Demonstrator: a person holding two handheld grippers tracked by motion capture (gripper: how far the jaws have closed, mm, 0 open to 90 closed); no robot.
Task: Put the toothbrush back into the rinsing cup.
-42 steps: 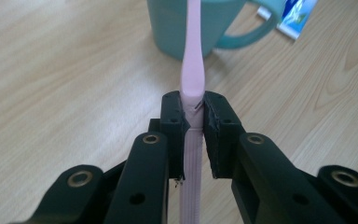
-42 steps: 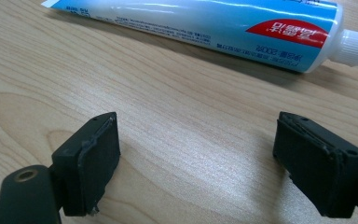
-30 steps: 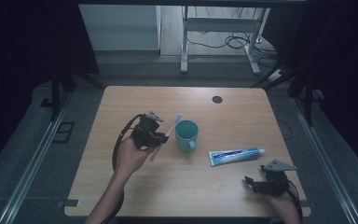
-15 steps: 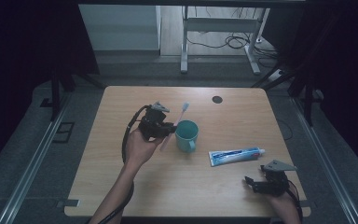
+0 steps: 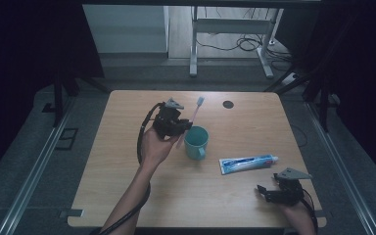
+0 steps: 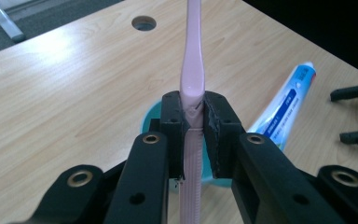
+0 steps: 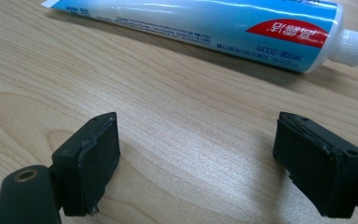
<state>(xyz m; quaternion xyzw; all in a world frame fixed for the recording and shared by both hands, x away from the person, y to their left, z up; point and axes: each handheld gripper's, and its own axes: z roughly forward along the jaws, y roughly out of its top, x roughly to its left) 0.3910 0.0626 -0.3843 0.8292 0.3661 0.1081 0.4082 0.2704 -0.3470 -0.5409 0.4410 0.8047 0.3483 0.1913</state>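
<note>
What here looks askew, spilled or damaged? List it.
Nothing stands out. The left gripper is clamped on the pink toothbrush, held tilted beside the teal cup, which stands upright. The toothpaste tube lies flat and capped on the table. The right gripper rests open near it. No spill shows.

Toothpaste tube (image 5: 248, 163) lying flat on wooden table (image 5: 127, 161), round cable hole (image 5: 228, 104) near far edge

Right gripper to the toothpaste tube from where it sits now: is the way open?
Probably yes. The right gripper has its jaws wide apart with nothing between them, and bare table lies between them and the toothpaste tube. The teal cup stands off to the side.
</note>
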